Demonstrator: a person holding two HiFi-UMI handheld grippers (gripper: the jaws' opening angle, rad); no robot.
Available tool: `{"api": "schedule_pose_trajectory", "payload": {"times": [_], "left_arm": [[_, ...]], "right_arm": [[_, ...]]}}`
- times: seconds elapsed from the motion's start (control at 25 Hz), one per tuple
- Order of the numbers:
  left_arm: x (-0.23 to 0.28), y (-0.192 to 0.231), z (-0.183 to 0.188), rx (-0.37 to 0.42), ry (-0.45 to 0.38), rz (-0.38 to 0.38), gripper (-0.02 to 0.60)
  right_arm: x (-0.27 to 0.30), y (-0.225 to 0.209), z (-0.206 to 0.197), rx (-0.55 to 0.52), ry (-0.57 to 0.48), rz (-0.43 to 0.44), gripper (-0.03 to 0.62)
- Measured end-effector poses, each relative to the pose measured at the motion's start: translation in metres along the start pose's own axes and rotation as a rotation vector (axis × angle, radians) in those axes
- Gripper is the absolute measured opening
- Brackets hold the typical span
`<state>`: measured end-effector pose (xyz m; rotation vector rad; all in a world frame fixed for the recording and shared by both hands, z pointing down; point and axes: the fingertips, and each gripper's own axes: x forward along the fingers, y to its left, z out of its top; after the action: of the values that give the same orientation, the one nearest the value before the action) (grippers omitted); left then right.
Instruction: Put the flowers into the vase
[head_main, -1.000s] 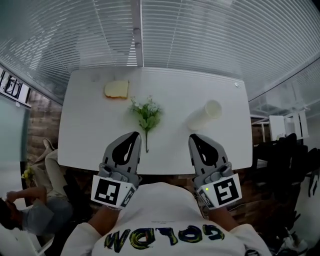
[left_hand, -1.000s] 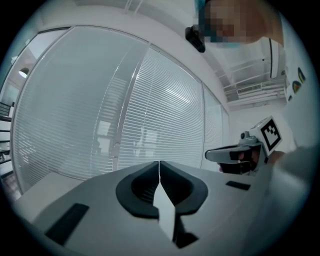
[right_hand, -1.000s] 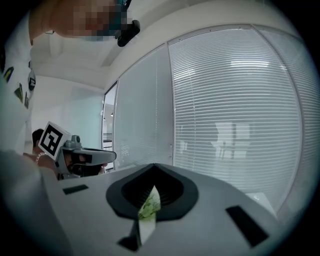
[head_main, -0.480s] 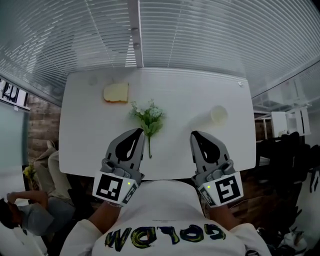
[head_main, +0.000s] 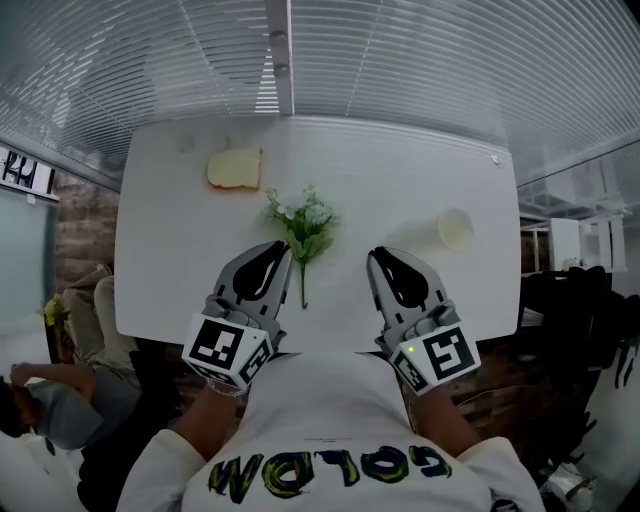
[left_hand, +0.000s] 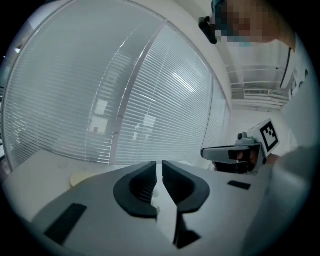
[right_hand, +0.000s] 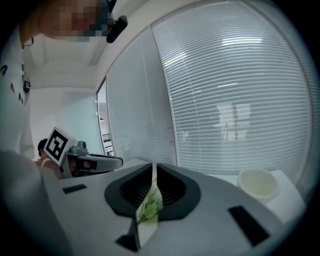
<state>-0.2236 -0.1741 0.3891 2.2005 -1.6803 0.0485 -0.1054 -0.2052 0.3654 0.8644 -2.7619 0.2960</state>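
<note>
Flowers (head_main: 304, 228), a white-and-green sprig, are lying flat; my empty left gripper (head_main: 277, 248) and right gripper (head_main: 379, 256) are only just parting, risking shoving the stem (head_main: 303, 290).

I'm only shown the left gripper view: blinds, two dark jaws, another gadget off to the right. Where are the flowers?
Observer: In the head view the flowers lie flat on the white table, between the left gripper and the right gripper.
Operator: And a vase?
Observer: A white vase stands upright, right of the flowers, apart from them.
Operator: Is that other gadget holding anything?
Observer: No. The right gripper view shows its jaws have just been opening: a narrow gap, nothing pinched.
</note>
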Motion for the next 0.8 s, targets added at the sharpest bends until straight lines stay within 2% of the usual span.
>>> {"api": "schedule_pose_trajectory", "payload": {"times": [0.2, 0.64, 0.8], "left_arm": [[0.016, 0.012, -0.030, -0.006, 0.079, 0.001, 0.063], [0.056, 0.046, -0.102, -0.090, 0.231, -0.002, 0.141], [0.066, 0.057, -0.126, -0.116, 0.283, 0.003, 0.149]], "right_arm": [[0.021, -0.003, -0.033, 0.065, 0.070, 0.030, 0.057], [0.081, -0.008, -0.117, 0.217, 0.211, 0.091, 0.119], [0.097, -0.007, -0.143, 0.329, 0.252, 0.111, 0.123]]}}
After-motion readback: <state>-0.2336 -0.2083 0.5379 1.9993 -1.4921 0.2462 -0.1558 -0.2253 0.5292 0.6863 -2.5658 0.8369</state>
